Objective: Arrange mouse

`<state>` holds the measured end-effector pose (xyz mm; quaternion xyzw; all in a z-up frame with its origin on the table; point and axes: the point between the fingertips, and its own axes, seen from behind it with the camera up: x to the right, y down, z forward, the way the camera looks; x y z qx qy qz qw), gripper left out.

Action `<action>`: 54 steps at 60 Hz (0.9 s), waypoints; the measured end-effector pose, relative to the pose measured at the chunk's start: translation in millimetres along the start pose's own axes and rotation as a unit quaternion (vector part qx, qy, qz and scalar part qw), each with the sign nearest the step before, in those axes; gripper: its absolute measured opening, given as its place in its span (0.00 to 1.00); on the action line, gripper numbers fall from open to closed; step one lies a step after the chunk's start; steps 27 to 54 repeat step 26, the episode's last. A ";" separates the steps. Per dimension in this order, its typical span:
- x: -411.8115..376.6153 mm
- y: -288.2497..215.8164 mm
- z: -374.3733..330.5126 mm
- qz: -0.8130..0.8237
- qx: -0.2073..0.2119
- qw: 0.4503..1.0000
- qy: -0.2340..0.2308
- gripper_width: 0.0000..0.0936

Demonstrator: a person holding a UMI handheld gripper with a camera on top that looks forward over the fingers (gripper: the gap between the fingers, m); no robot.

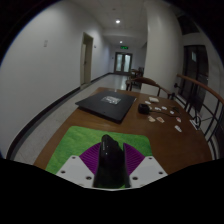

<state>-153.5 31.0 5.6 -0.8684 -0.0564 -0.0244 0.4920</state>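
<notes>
Mouse (109, 160), black and elongated, sits between the two fingers of the gripper (110, 172), its length running forward along them. Purple pads (92, 160) line the inner faces of the fingers and appear to press against both sides of the mouse, so the fingers are pinching it. White finger plates carrying small black square markers flank the pads on either side.

Under the mouse and fingers lies a bright green mat (72, 142), spread on the near part of a brown wooden table (165, 140). The mouse seems to be over this mat; whether it rests on the mat or is lifted slightly cannot be told.

Beyond the fingers, further along the table, lies a closed dark laptop (106, 104), flat and angled slightly. Just beside the laptop, on the gripper's right side, is a small dark object (144, 107), too small to identify. Several small white cards or tags (157, 119) are scattered on the tabletop near it, apart from each other.

At the far side of the table stands a chair (164, 92) with a dark frame. Behind everything stretches a long corridor with white walls, ceiling lights, and a double door (122, 62) at its far end with a green sign above it.
</notes>
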 end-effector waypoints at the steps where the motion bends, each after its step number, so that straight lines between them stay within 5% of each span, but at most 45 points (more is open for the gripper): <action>1: -0.2 0.7 0.0 -0.005 -0.004 1.000 -0.002 0.40; 7: -7.4 5.2 -9.9 -0.012 -0.028 0.999 -0.034 0.57; 13: -11.4 4.0 -36.6 -0.007 -0.025 0.997 -0.074 0.93; 26: 23.4 14.4 -123.0 -0.029 -0.020 0.992 -0.120 0.91; 54: 23.4 14.4 -123.0 -0.029 -0.020 0.992 -0.120 0.91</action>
